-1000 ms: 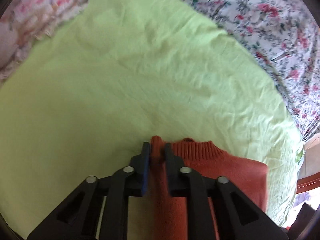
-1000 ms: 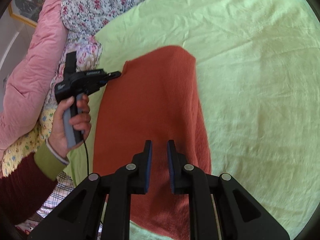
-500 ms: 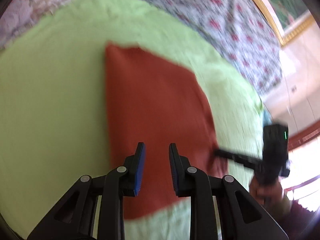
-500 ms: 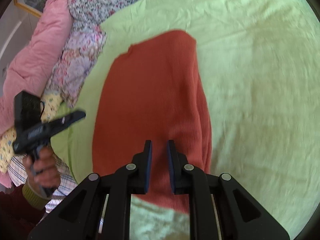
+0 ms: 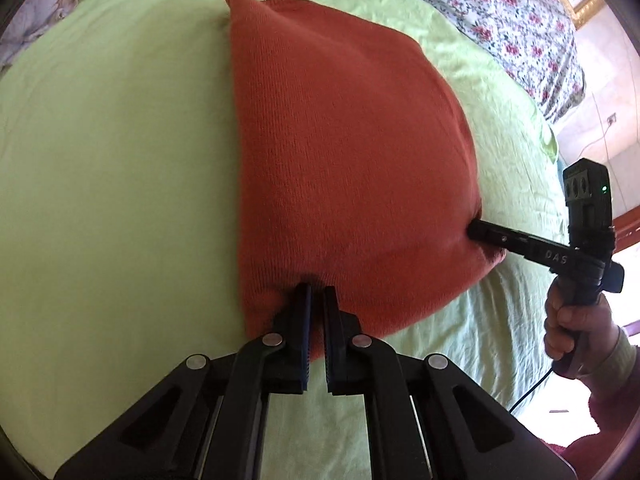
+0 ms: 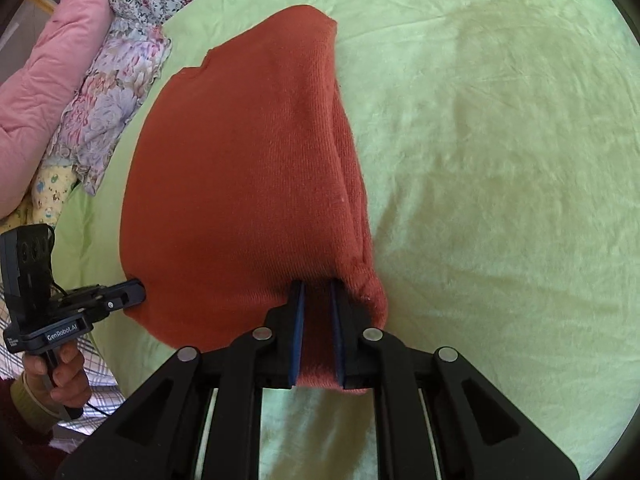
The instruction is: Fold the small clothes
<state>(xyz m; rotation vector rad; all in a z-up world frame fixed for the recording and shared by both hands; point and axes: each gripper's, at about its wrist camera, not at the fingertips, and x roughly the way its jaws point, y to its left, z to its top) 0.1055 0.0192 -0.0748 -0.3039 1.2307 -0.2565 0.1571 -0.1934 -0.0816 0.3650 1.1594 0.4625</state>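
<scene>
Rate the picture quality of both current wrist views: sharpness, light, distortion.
Left wrist view: sharp, sweater knit readable, strong fisheye bend with dark corners, window area at the right edge blown out. Right wrist view: sharp too, even daylight, green sheet slightly washed out, same bowed edges.

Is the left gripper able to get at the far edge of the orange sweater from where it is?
Probably not yet: the left gripper is shut on the near edge of the orange sweater, and the garment's whole length lies between it and the far edge.
</scene>
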